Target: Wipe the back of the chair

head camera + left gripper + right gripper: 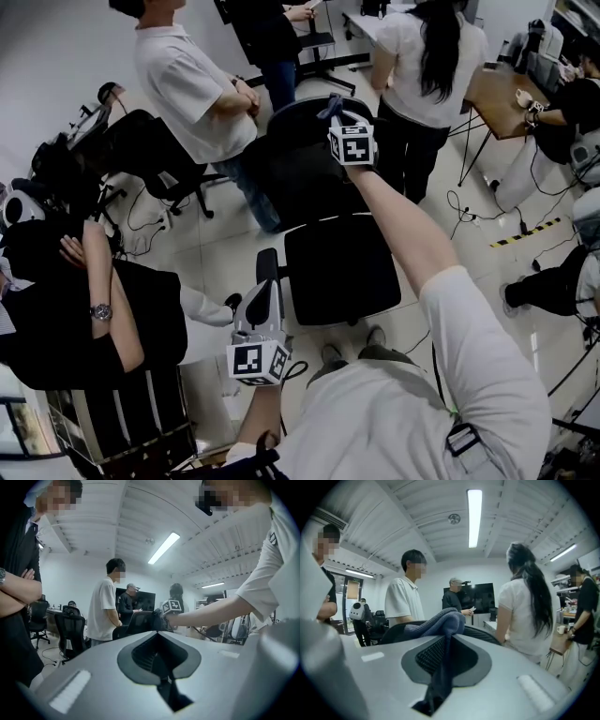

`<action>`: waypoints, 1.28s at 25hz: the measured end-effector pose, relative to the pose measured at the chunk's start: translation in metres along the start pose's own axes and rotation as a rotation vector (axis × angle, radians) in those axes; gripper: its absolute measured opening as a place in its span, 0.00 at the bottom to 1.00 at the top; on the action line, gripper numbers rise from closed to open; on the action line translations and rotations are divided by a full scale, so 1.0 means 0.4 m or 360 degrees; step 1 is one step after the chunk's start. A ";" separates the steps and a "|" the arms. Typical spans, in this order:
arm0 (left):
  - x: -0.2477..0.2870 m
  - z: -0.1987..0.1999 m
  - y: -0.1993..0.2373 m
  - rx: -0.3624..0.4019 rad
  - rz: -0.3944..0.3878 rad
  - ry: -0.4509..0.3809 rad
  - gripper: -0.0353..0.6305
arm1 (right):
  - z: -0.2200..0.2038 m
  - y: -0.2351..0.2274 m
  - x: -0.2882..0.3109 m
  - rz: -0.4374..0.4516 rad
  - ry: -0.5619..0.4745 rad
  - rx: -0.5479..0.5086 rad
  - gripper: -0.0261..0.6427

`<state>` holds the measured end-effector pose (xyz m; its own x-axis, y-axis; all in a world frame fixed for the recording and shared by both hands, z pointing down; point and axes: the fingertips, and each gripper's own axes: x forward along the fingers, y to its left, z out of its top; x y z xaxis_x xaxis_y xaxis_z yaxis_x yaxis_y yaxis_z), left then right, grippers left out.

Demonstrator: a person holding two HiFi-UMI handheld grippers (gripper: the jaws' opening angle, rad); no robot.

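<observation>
- Our right gripper (446, 641) is clamped on a blue-grey cloth (438, 620). The cloth runs down between the two jaws and bunches up in a fold just past their tips.
- The bunched cloth rests on the top edge of the black chair (305, 173). The chair's curved back faces us and our right arm is stretched out over the seat (342, 272).
- Our left gripper (158, 641) has its jaws together with nothing between them. We hold it low and close to our body, near the left side of the seat and well apart from the cloth.
- Beyond the chair back stand a person in a white shirt (187, 84) and a person with long dark hair (427, 56).
- On our left a person in black (84, 319) stands with arms folded and a watch on the wrist.
- A wooden desk (497, 98) stands at the far right, on the pale tiled floor (225, 253).
</observation>
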<state>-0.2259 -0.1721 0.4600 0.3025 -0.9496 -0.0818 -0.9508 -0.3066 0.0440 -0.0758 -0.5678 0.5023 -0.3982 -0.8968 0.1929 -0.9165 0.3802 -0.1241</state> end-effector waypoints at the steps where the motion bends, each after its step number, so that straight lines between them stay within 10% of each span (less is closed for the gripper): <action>1: 0.003 0.001 -0.003 -0.0005 -0.0018 0.0001 0.16 | -0.005 -0.036 -0.017 -0.0035 0.0003 0.0004 0.09; 11: 0.059 0.020 -0.069 -0.0026 -0.0150 -0.0012 0.16 | 0.008 -0.131 -0.098 -0.0075 -0.0033 0.0022 0.09; 17: 0.038 0.005 -0.069 0.0000 -0.0138 -0.0021 0.16 | -0.056 0.193 -0.180 0.0258 -0.0218 -0.0031 0.09; 22: 0.045 0.026 -0.067 0.0011 -0.0093 -0.0042 0.16 | -0.206 0.359 -0.018 0.0339 -0.0112 -0.0061 0.09; 32: 0.092 -0.025 0.045 -0.0043 0.0026 0.0054 0.16 | -0.210 0.281 0.200 0.0218 -0.0055 -0.0093 0.09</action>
<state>-0.2313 -0.2130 0.4677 0.2894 -0.9561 -0.0467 -0.9536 -0.2922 0.0723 -0.2138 -0.5777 0.5856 -0.5191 -0.8424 0.1445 -0.8547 0.5112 -0.0898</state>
